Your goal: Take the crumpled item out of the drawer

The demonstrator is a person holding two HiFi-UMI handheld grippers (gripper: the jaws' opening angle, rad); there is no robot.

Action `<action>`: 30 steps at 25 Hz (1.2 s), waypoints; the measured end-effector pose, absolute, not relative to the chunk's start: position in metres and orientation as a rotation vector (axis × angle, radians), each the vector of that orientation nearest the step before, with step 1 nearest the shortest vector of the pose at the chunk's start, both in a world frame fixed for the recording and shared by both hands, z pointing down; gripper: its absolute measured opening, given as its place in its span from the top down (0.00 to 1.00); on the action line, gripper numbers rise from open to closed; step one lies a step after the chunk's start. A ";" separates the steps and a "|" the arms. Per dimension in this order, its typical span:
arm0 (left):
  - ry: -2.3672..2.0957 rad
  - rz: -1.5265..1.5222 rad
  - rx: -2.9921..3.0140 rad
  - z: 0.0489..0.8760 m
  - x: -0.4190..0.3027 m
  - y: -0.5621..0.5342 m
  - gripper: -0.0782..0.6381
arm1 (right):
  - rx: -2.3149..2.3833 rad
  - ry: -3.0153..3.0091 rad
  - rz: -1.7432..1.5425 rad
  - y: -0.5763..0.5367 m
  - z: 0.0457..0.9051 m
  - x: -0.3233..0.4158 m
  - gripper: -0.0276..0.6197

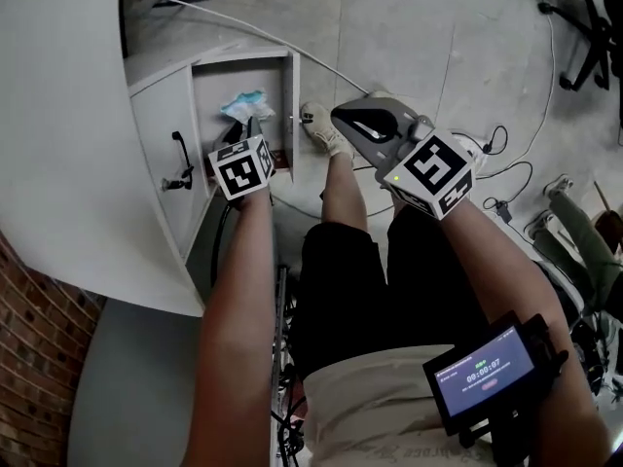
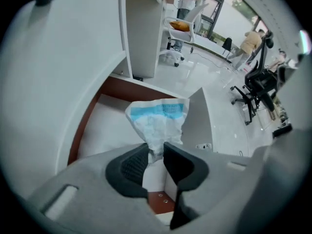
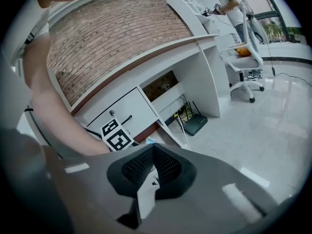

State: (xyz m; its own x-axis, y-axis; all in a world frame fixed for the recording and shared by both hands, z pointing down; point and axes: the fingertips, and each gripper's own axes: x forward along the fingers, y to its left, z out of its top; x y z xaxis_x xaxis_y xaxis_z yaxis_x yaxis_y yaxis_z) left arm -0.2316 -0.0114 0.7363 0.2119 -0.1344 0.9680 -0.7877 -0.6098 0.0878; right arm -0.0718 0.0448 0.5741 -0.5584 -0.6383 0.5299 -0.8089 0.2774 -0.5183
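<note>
Our left claw [image 2: 155, 161] pinches just the bottom corner of the crumpled item [image 2: 158, 117], at twelve o'clock inside the drawer [image 2: 107, 126]; so thin a hold could slip. Our right claw [image 3: 153, 165] is pressed together, empty.

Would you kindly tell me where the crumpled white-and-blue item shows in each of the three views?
Head view: the crumpled item is upper left of centre, in the open drawer, just above the marker cube.
Left gripper view: it is at the centre, its lower end pinched by the left gripper.
Right gripper view: at most a bluish sliver above the jaws, too small to be sure.
Shared landmark: the open drawer.
</note>
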 end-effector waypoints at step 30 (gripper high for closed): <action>-1.226 0.852 1.795 0.540 -0.203 0.079 0.75 | 0.860 -2.463 0.884 0.076 0.466 -0.046 0.95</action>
State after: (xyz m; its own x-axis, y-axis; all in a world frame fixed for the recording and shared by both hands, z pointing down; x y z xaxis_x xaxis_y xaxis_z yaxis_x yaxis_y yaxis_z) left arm -0.2026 0.0786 0.5403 0.3086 -0.4194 0.8537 -0.9464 -0.2256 0.2313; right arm -0.0457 0.0758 0.4663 -0.7383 -0.4170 0.5301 -0.6589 0.6138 -0.4349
